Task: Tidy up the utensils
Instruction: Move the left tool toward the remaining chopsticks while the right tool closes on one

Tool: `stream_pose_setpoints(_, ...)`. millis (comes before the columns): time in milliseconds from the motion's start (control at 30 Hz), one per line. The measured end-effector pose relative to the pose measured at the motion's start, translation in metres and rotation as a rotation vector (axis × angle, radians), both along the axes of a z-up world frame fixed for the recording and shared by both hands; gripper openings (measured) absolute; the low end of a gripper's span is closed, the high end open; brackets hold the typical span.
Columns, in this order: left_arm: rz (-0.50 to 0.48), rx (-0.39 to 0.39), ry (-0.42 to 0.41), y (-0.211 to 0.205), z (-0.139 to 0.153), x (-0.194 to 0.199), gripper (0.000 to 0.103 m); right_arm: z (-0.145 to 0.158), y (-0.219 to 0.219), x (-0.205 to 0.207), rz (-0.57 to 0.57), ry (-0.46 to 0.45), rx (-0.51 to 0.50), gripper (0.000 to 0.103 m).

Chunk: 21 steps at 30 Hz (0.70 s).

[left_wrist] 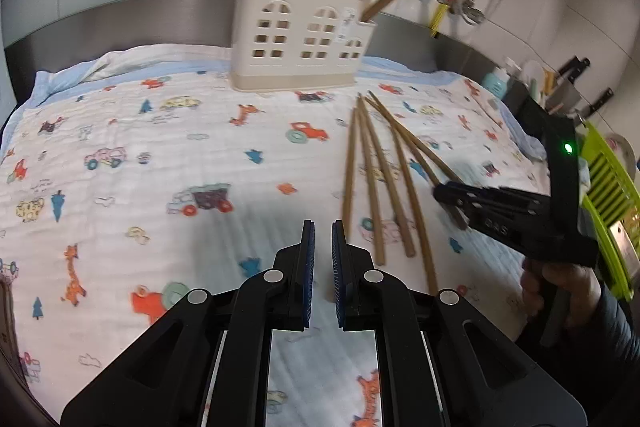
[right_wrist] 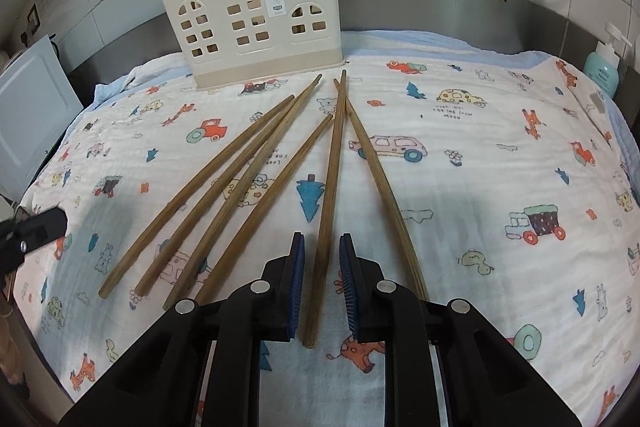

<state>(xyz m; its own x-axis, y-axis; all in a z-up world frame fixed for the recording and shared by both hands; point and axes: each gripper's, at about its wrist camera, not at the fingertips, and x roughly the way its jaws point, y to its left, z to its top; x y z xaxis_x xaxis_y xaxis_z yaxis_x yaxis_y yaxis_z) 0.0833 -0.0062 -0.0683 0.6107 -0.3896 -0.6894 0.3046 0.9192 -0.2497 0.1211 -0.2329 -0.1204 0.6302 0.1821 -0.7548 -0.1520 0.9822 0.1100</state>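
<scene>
Between the spread blue pads of the right gripper (right_wrist: pixel 321 281) lies one wooden chopstick (right_wrist: pixel 329 187), its near end on the printed cloth (right_wrist: pixel 460 187); whether either pad touches it cannot be told. Five more loose chopsticks (right_wrist: pixel 224 195) fan out on the cloth, four to the left and one to the right, whose near end is hidden behind the right finger. Farther off stands the cream utensil holder (right_wrist: pixel 256 23) with window cut-outs; four chopsticks stand in it, their tops cut off by the frame edge. From the left wrist view, the left gripper (left_wrist: pixel 323 263) hovers over bare cloth with a narrow gap between its pads, holding nothing. At far right, a blue bottle (right_wrist: pixel 604 67) and a blurred green rack (left_wrist: pixel 608 203) are only partly visible.
</scene>
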Motion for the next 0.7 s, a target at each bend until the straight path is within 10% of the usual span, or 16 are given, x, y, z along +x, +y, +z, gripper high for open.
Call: stream_pose_setpoints(700,-0.15,-0.021,0.071,-0.066,-0.022,-0.032,0.009,-0.001,-0.009,-0.001,0.012,-0.015,0.025,0.007)
